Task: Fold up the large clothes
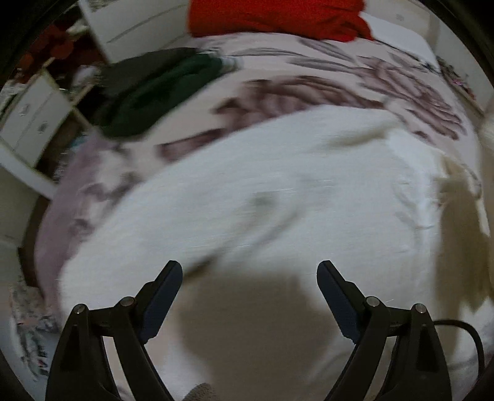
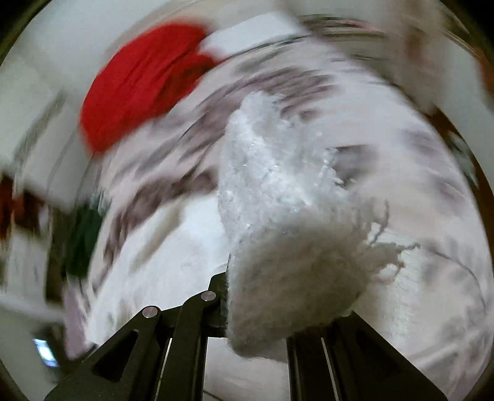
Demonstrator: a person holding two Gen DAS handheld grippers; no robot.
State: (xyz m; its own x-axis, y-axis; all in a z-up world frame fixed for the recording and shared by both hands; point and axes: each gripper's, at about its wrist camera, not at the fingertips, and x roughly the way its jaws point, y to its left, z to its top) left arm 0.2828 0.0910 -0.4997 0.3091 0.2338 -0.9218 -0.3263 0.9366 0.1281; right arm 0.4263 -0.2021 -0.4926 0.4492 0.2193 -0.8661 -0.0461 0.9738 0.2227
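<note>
Fluffy white cloth (image 2: 290,246) bunches over the right gripper (image 2: 262,296), whose jaws clamp a fringed edge of it. On the bed (image 1: 308,89) the cloth (image 1: 278,191) lies spread toward the near edge; the left gripper (image 1: 249,271) hovers over it, jaws wide, holding nothing. Judging by this, a fold is underway: next, carry that edge across. Blur hides the right fingertips and the cloth's outline.

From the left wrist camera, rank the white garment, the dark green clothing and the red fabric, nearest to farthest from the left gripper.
1. White garment: spread directly under and ahead of the open left gripper.
2. Dark green clothing: farther back, to the left.
3. Red fabric: farthest, at the bed's far edge.
</note>
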